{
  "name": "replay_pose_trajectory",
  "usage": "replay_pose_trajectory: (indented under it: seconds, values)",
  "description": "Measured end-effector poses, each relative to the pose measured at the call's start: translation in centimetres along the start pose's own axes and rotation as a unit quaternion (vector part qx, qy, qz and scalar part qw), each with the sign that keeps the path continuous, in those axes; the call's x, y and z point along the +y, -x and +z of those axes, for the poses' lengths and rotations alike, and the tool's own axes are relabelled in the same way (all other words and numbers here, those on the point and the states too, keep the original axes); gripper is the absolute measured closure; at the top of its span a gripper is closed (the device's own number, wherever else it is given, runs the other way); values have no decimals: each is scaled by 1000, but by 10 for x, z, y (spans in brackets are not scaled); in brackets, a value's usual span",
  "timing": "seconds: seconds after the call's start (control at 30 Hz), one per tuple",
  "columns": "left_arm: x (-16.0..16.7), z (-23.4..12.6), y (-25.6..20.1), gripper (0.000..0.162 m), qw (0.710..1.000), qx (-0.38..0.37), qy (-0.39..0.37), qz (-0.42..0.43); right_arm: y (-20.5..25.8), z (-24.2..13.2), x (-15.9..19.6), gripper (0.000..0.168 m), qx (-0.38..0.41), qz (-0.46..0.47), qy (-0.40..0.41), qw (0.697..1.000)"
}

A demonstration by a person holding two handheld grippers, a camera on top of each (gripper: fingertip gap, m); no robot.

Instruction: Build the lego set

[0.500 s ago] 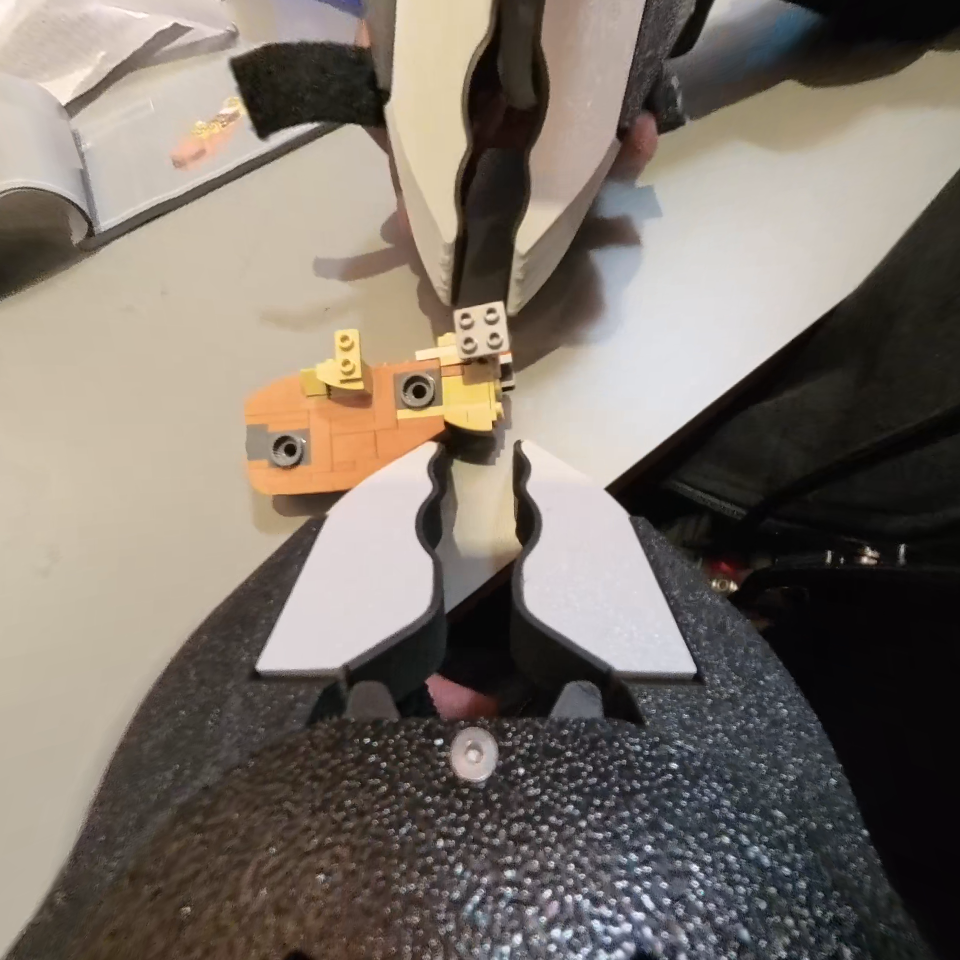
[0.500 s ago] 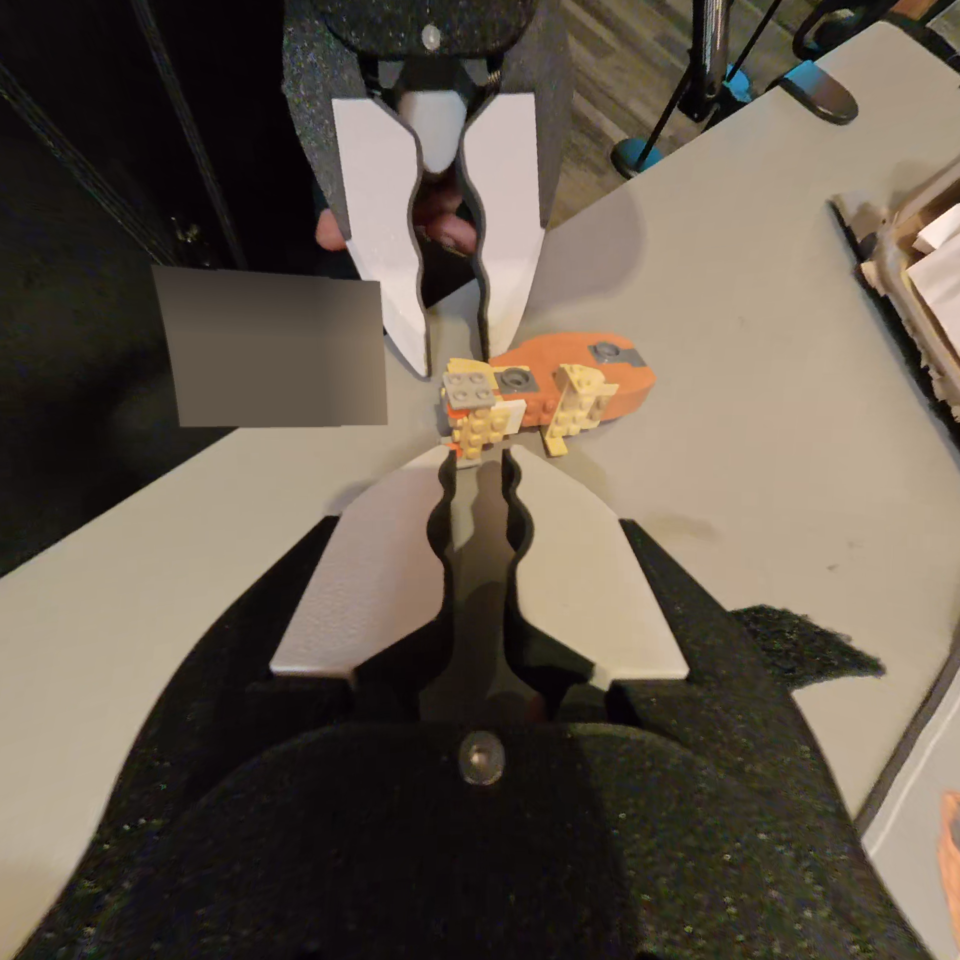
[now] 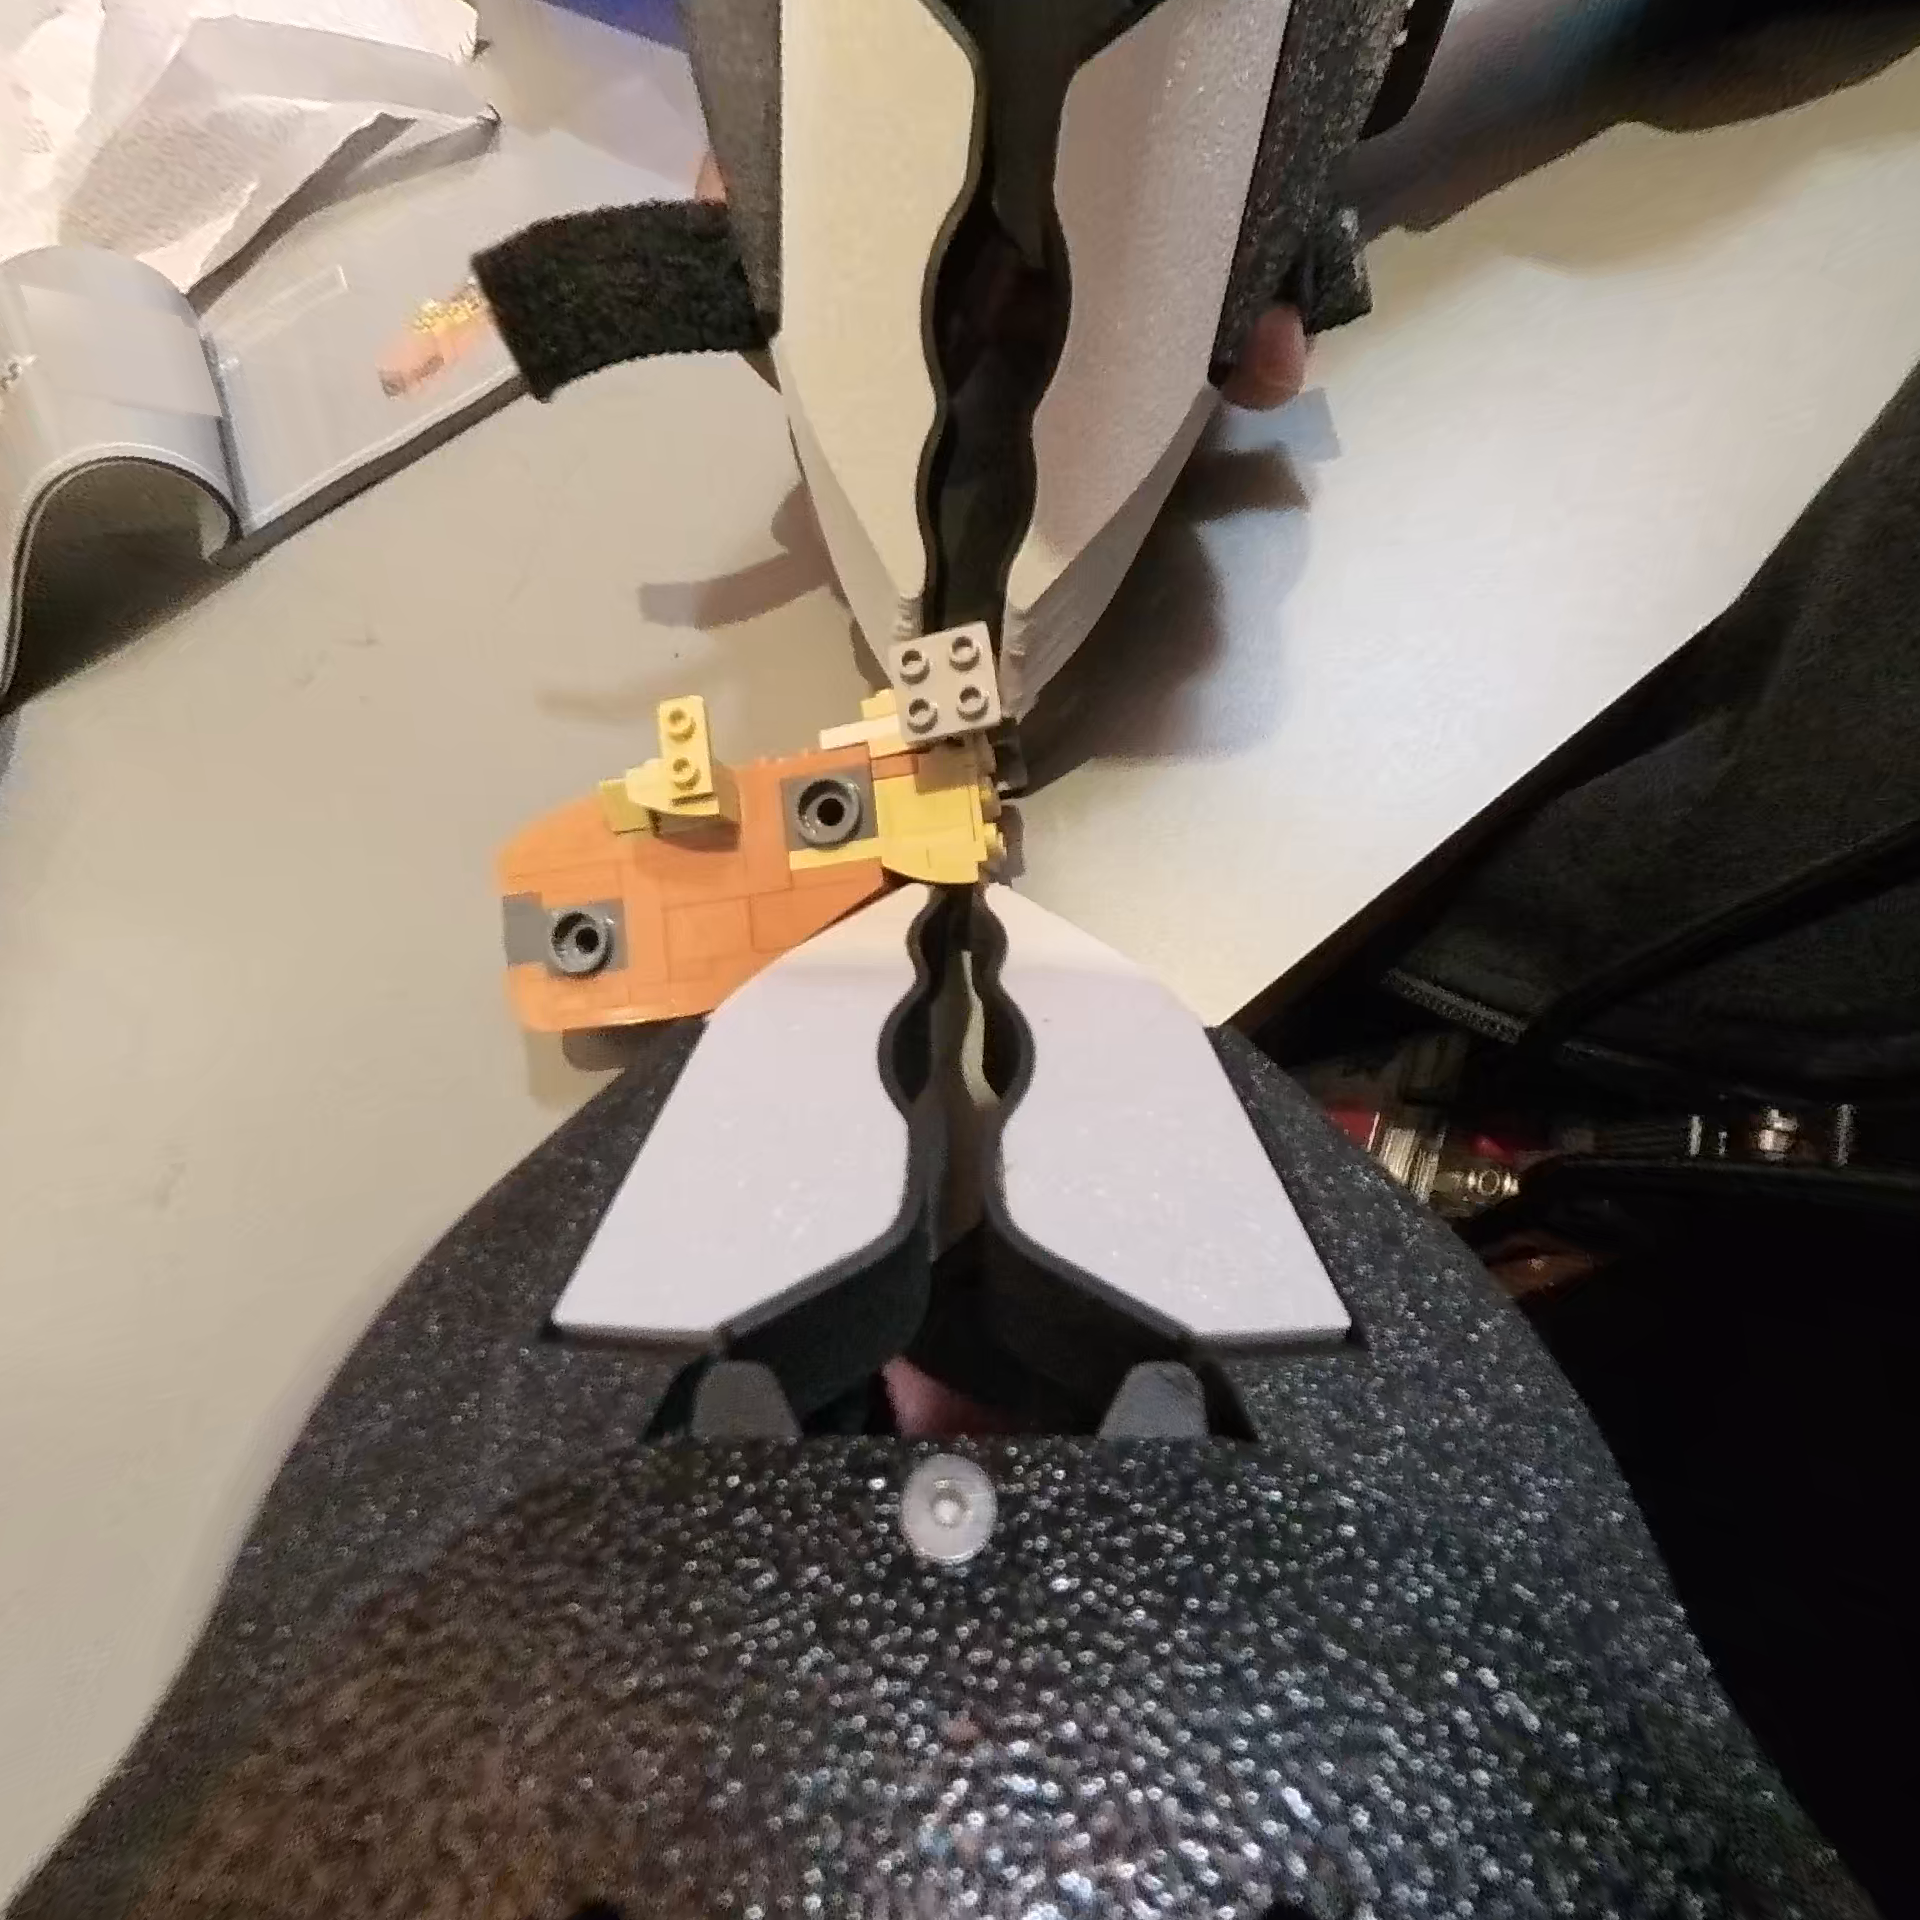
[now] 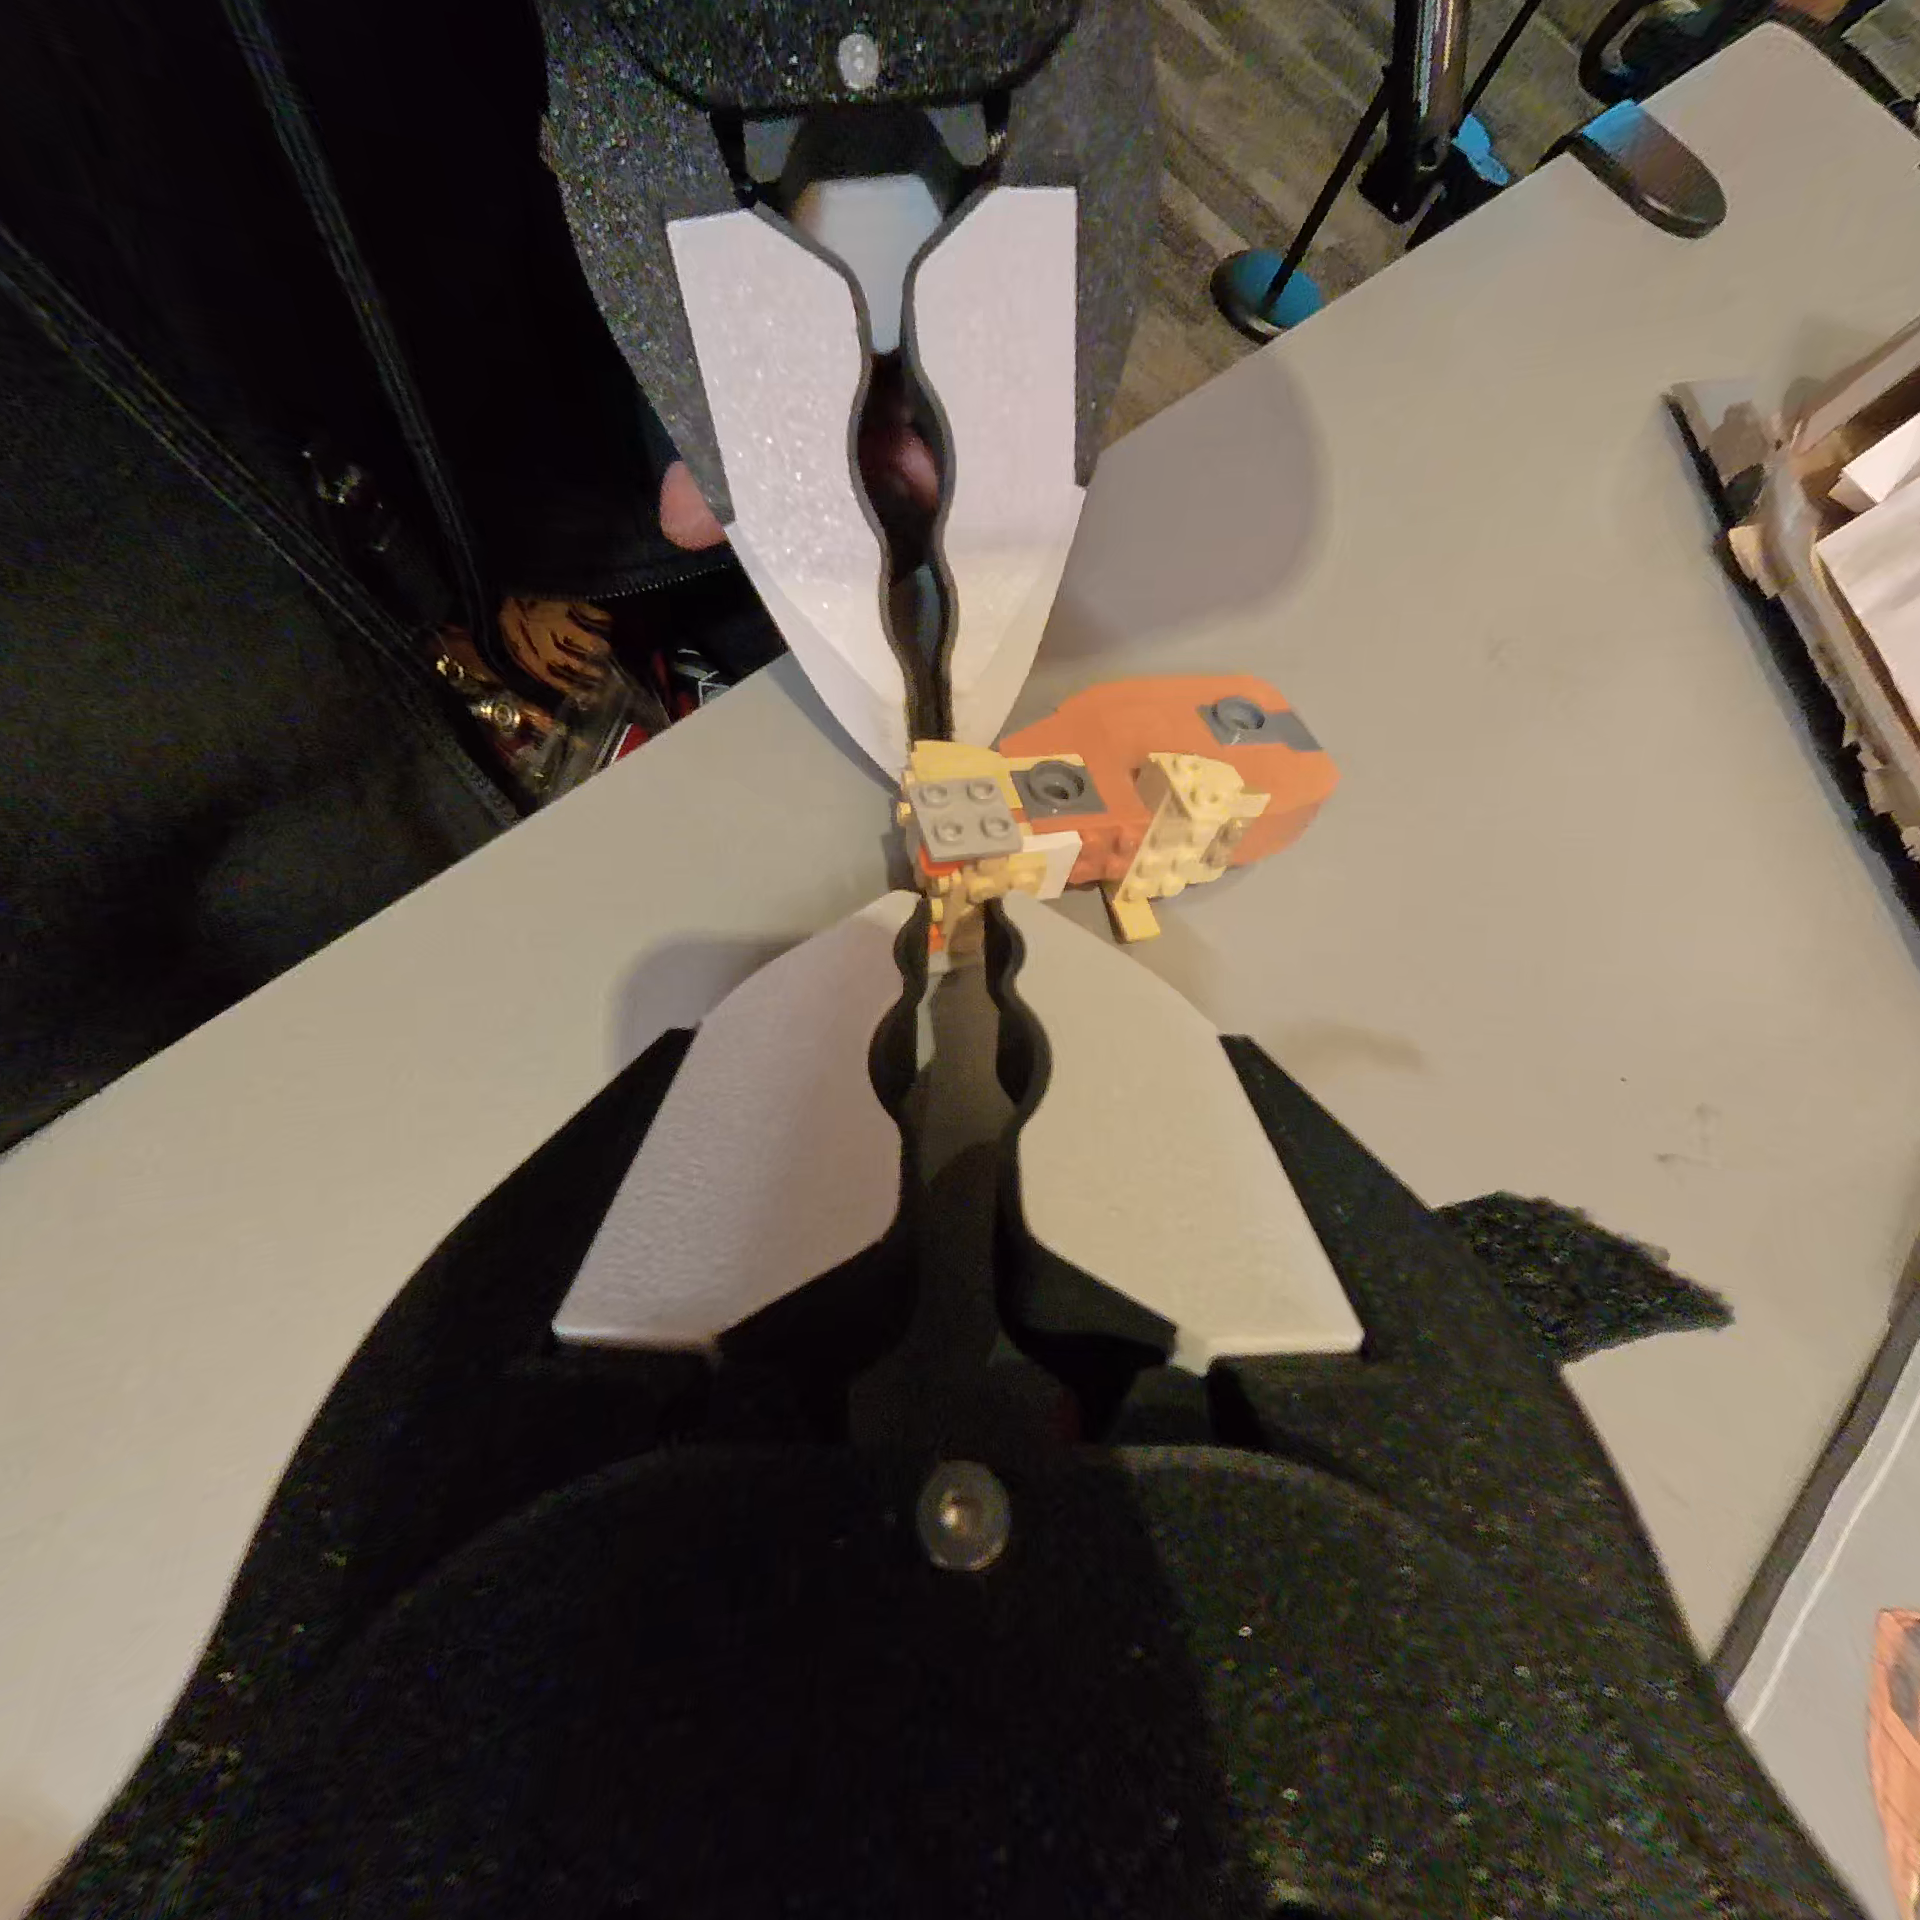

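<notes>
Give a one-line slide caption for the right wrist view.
Right gripper and left gripper pinch the tan end of an orange lego build from opposite sides.

Lego model orange, yellow end, grey studded plate; table pale grey.

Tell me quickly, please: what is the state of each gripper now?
Left gripper: jaws nearly closed, pinching the yellow end of the lego model.
Right gripper: jaws nearly closed, pinching the same end from the opposite side.

Grey table — open booklet at far corner; black stand legs on floor.
</notes>
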State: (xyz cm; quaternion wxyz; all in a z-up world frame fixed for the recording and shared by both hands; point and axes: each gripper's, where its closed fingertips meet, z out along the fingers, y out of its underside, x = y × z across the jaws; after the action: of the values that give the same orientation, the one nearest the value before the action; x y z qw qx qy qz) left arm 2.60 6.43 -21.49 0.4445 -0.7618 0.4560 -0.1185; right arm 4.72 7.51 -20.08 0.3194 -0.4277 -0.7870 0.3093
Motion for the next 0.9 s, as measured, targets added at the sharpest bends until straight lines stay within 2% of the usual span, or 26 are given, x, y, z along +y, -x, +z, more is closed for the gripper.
replay_pose_trajectory:
  seconds: [0.9]
  values:
    - [0,1,-2,158,1000,-8,2,21,2,2,-2,159,17,-6,16,1000]
